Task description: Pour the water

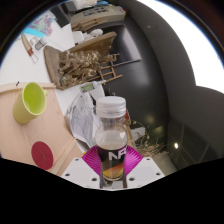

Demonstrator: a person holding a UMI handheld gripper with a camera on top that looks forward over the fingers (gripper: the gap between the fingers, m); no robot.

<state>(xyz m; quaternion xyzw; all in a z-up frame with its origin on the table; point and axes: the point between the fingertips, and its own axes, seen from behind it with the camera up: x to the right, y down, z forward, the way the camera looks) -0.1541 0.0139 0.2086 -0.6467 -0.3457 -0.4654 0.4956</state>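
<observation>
— Where's the bottle (pixel 111 135)?
— Upright between the gripper (pixel 112 163) fingers, both magenta pads pressed on its lower body; white cap on.
— How will it handle?
— Clear, smooth plastic, partly filled, so likely light and slippery; hold low, firmly.
— The target?
— Probably the yellow-green cup (pixel 30 101), beyond and left of the fingers.

The only marking that can be made out stands on the clear plastic bottle with a white screw cap (pixel 111 135): its magenta label (pixel 112 156) carries pale letters that look like "NF", though they are too small to read with certainty. The bottle stands upright between the fingers of the gripper (pixel 112 172). Nothing else on the counter (pixel 20 62) shows any text, number or sign that can be read.
</observation>
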